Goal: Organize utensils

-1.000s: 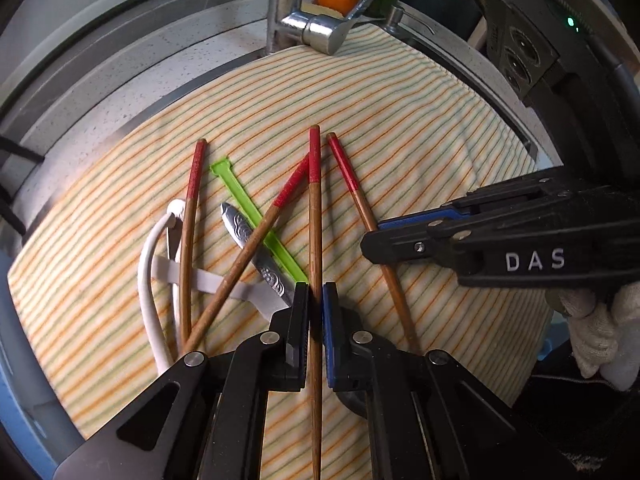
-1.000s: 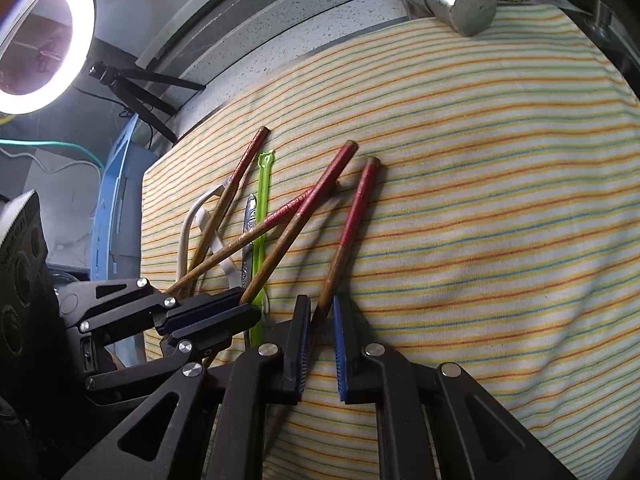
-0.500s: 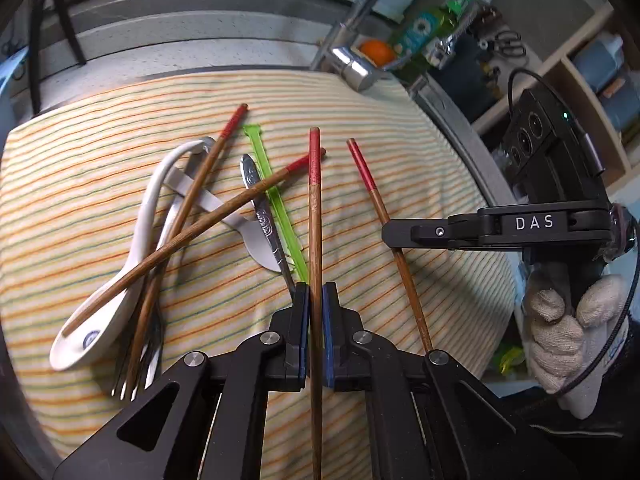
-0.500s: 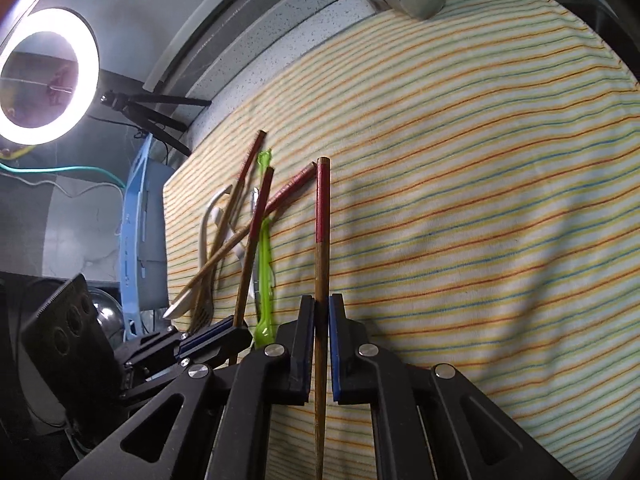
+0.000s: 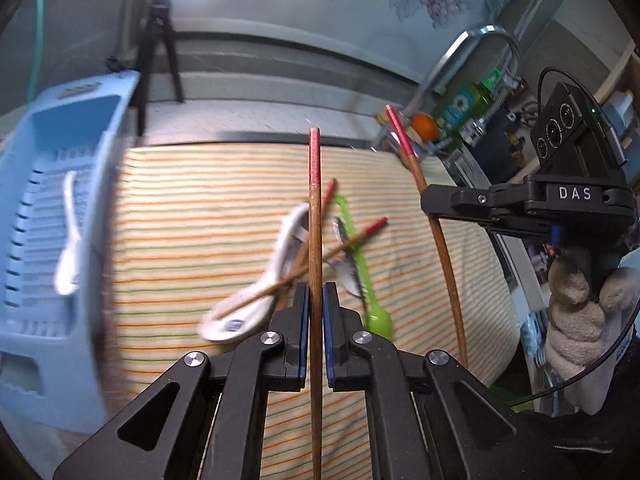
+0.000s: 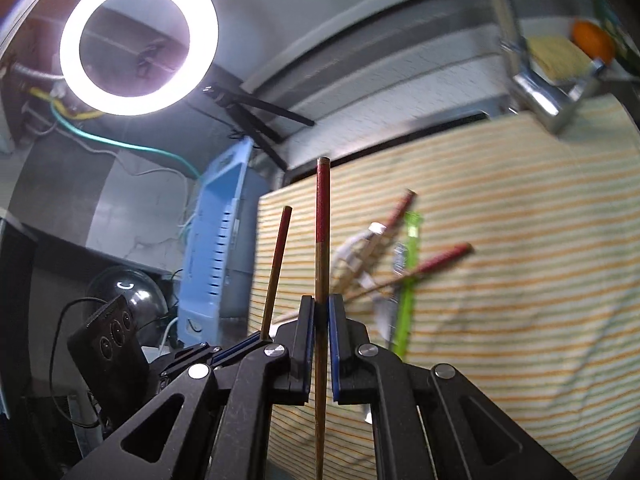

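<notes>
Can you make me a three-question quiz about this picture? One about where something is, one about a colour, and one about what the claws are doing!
1. Where is the blue rack?
A. left of the striped cloth
B. on top of the cloth
C. under the tap

2. What colour is the plastic spoon on the cloth?
A. blue
B. green
C. black

3. What is the left claw doing?
A. hanging open
B. gripping a chopstick
C. holding a fork

Answers: 1 A, the rack stands off the cloth's left edge. 2 B, it is bright green. 3 B, its pads squeeze the chopstick.

light: ring light (image 6: 138, 38) glare | blur: motion smear, left edges | distortion: fisheye curvature
</notes>
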Motion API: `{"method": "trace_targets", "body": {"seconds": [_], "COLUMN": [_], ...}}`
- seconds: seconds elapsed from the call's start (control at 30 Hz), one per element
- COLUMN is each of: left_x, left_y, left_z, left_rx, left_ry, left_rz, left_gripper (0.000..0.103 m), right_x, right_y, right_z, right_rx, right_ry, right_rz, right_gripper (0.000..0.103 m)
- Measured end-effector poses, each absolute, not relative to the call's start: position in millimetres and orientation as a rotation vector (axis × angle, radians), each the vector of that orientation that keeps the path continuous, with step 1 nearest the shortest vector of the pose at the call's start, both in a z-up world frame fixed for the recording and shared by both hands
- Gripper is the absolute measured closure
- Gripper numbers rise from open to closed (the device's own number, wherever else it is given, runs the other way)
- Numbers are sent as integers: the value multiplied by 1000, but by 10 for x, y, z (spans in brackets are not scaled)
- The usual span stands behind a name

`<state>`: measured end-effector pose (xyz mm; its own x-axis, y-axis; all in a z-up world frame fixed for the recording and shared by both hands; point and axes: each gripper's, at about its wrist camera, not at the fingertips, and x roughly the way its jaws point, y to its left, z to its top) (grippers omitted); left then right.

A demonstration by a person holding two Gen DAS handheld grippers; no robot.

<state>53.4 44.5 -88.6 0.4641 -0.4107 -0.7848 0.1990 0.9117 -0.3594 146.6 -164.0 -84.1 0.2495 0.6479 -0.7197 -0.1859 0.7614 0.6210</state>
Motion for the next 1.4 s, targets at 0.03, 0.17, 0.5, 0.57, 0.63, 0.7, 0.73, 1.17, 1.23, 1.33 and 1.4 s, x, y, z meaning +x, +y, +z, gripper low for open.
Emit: {"method": "trace_targets", "body": {"seconds": [0.03,0.17,0.5,0.57,0.63,0.7,0.73,1.17,1.23,1.33,1.4], "left_x": [524,521,647,692,752,827,858,1206,1227,1271,1282], "left_y": [513,865,1470,1593,1711,1799,1840,2250,2281,2328,2349], "left_z": [-858,-746,-672,-682,-689,-723,-743,-929,-937,-954,-952], "left_rx": [-230,-230,-229,-240,-241,-233,-236,-245,-252,-253,-255], "left_ry": [1016,990,962,960,960,968,972,1005,1007,1010,1014], "left_rz": [-360,-282,-149,-133,-120,-101,-98,-42,-37,-27,-17], "left_gripper": [98,98,98,98,98,98,98,98,98,98,97], "right_x": [1506,1598,1811,1854,1887,1919,1938,2222,2249,2279,2284], "right_y": [-1528,-1145,-156,16,184,328,399,991,1041,1075,1094], "right_z": [-784,-626,-513,-544,-588,-632,-663,-964,-1026,-1094,-1100], "right_rx": [450,405,325,316,302,289,284,254,249,245,230], "right_ry": [1186,1163,1146,1152,1158,1163,1168,1202,1210,1217,1220], "right_rz": [615,676,780,789,796,796,795,775,769,768,771], "right_gripper": [97,97,97,97,97,97,97,97,97,96,94]}}
